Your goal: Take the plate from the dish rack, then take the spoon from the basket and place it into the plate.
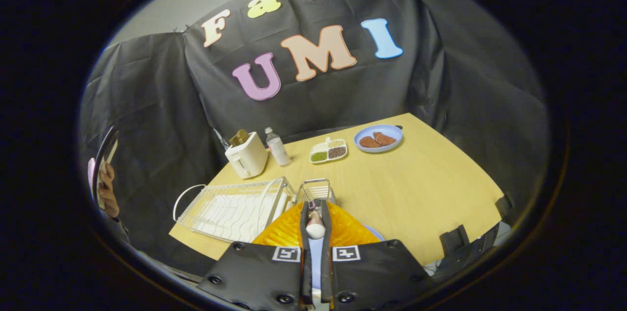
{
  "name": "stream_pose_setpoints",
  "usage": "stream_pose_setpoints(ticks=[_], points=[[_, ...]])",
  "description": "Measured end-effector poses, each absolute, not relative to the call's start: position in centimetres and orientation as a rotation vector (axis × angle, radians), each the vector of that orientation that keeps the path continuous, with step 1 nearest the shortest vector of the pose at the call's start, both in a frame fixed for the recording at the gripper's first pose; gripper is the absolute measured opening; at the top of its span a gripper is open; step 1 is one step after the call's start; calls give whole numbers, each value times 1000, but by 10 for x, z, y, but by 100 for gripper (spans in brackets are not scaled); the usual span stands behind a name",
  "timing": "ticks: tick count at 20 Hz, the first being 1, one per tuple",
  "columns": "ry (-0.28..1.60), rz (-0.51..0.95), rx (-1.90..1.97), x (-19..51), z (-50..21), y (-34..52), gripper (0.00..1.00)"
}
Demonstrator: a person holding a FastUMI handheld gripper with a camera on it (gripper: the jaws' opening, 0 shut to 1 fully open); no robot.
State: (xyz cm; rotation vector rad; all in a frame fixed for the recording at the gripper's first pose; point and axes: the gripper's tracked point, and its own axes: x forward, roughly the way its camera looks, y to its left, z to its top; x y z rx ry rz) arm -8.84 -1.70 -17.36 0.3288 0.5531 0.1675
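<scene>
The hand-held gripper (316, 213) has its two fingers drawn close together, and both press on a small spoon (315, 228) with a pale rounded end and a reddish-brown band, held upright between them. Directly beneath and around the fingers lies a ribbed, translucent orange plate (350, 230), resting on the near part of the light wooden bench (421, 188); a sliver of a blue plate (374, 231) peeks out from under its right side. Just beyond the fingertips stands a small wire basket (316, 189), touching the right end of a white wire dish rack (235, 208) that occupies the near left corner of the bench.

Toward the far left corner sits a white toaster (247, 155) with a brown slice sticking out of its slot, and just beside it to the right stands a small clear plastic bottle (277, 147) with a white cap. Farther right along the far edge lies a white divided tray (328, 150) holding green and dark grains, and near it a round blue plate with brown pieces of food (378, 138). Off the left side of the bench, a person's hand (108, 191) holds a flat device against the black cloth wall (161, 120).
</scene>
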Motion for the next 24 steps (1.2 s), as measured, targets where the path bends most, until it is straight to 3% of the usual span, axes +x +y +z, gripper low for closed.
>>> stream_pose_setpoints(ticks=[24], points=[[746, 193, 287, -127, -273, -13, 10]])
